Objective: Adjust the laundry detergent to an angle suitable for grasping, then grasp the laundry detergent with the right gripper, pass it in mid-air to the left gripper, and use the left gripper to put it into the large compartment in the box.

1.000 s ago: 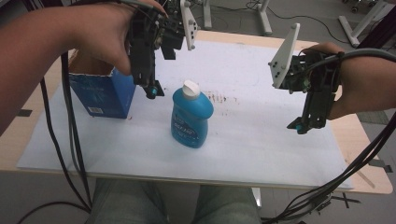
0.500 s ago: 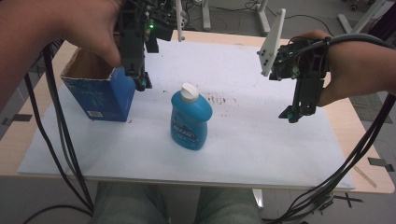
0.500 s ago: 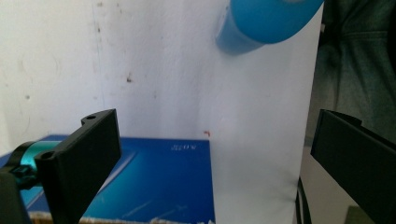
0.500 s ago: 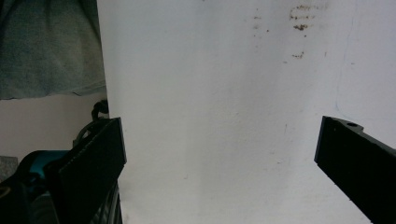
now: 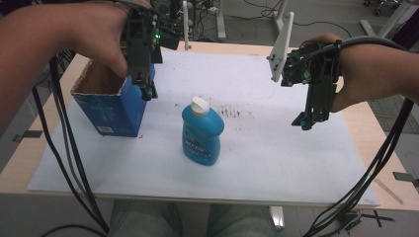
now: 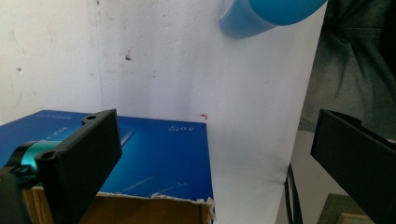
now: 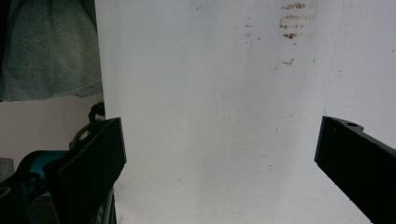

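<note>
A blue bottle (image 5: 201,133) with a white cap lies on the white sheet (image 5: 257,168) in the middle of the table. To its left stands an open blue cardboard box (image 5: 111,106). My left gripper (image 5: 147,91) hangs over the box's right near corner, open and holding nothing. In the left gripper view, the box's blue side (image 6: 159,154) and torn rim sit between the wide-apart jaws of the left gripper (image 6: 215,163), with the bottle's base (image 6: 266,14) at the top. My right gripper (image 5: 304,122) hovers open over bare sheet to the right of the bottle. In its own view the right gripper (image 7: 219,158) has nothing between the jaws.
Brown smudges (image 5: 232,111) mark the sheet just right of the bottle's cap. Black cables (image 5: 64,148) trail down from both grippers past the table's front edge. The person's knees (image 5: 192,219) are under the near edge. Wooden table border (image 5: 360,123) shows to the right of the sheet.
My left gripper has shifted a little left, to the box's right corner. The right gripper has drifted left, closer to the bottle. Bottle and box have stayed put.
</note>
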Available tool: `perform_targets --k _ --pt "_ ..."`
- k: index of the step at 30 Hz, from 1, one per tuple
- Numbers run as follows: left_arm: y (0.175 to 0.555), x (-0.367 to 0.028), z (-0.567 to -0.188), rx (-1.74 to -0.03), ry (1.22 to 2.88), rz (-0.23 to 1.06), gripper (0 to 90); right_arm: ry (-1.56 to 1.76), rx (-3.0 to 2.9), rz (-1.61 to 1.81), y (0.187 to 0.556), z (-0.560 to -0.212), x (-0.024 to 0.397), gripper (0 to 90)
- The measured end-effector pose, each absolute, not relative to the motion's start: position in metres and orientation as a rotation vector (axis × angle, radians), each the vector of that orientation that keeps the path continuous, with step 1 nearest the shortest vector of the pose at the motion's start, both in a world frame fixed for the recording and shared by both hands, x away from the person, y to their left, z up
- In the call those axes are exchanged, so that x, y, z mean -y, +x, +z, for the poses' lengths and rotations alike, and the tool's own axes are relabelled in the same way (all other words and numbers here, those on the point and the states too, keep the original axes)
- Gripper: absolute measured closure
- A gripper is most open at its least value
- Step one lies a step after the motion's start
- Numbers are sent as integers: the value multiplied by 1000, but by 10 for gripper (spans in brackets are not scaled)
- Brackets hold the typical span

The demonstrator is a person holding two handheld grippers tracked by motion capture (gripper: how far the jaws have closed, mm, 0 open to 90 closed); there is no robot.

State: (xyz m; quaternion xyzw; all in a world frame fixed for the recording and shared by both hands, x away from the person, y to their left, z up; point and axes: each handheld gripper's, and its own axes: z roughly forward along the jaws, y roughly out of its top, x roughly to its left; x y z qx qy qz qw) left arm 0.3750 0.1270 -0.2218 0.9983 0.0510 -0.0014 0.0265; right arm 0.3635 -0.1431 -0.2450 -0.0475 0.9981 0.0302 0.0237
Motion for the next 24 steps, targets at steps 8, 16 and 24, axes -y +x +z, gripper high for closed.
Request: perform_targets --k 8,16,24 --pt "376 -125 -223 -129 3093 8 18 -131 -3090 97 367 -245 143 10" --pt "379 -130 -226 -135 3086 5 18 -122 -3090 92 370 -247 140 10" --pt "376 -133 -230 -157 3087 15 18 -131 -3071 103 365 -248 139 10"
